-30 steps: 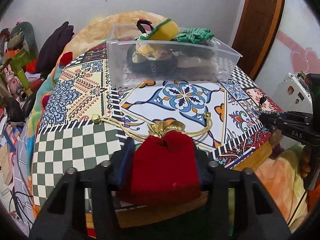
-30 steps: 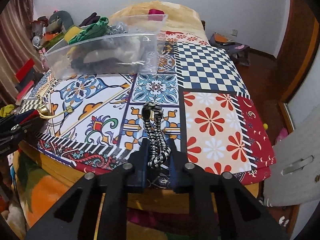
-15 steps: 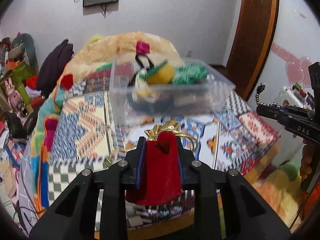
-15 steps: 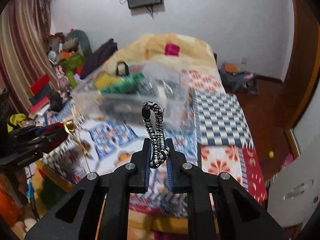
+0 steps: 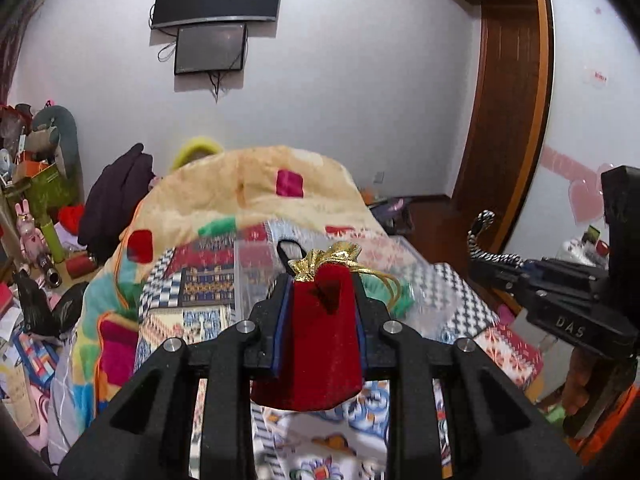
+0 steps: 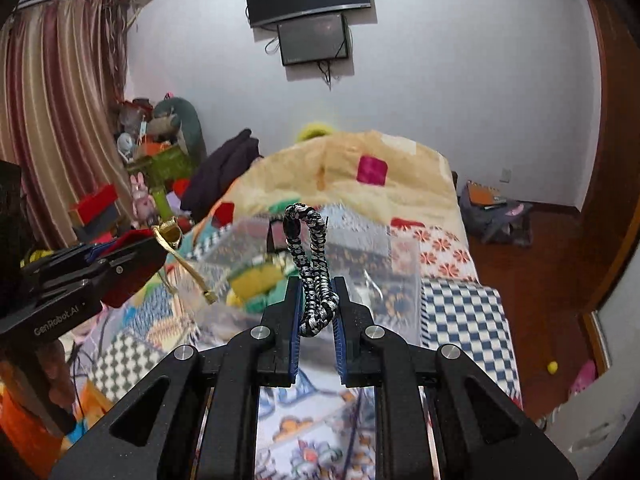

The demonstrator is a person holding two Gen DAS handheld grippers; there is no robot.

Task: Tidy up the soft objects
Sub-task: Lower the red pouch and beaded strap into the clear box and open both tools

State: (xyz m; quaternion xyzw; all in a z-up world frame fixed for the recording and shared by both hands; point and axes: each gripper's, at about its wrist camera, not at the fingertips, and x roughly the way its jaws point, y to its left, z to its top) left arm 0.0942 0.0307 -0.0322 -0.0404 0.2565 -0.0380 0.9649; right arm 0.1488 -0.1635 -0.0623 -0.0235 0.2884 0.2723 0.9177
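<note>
We count two grippers, each carrying one soft item. The left gripper point(image 5: 320, 320) is clenched on one red velvet pouch point(image 5: 316, 344), which fills the gap between its two fingers; the pouch's gold-trimmed mouth point(image 5: 332, 258) stands just past the fingertips, and the rounded bottom hangs below them toward the camera. One gold drawstring point(image 5: 380, 280) loops out to the right of the pouch mouth. In the right wrist view we see the same left gripper point(image 6: 120, 256) from the side, far to the left, with the gold cord point(image 6: 188, 272) dangling beneath its tips.

The right gripper point(image 6: 316, 308) is clenched on one black-and-white braided cord point(image 6: 312, 264), folded into a loop that rises upright above the fingertips. In the left wrist view the right gripper point(image 5: 504, 272) sits well to the right, the cord's loop point(image 5: 480, 232) curling up from its tip.

Ahead of and below both grippers stands one clear plastic bin point(image 6: 360, 272) on the patterned bedspread point(image 6: 460, 320); it is blurred. Inside we make out yellow point(image 6: 256, 280) and green point(image 5: 400, 300) soft pieces, but we cannot count the contents. Both held items are in the air, apart from the bin.

Beyond the bed we note two wall-mounted screens point(image 6: 312, 12), one above the other, and one striped curtain point(image 6: 52, 120) to the far left.
</note>
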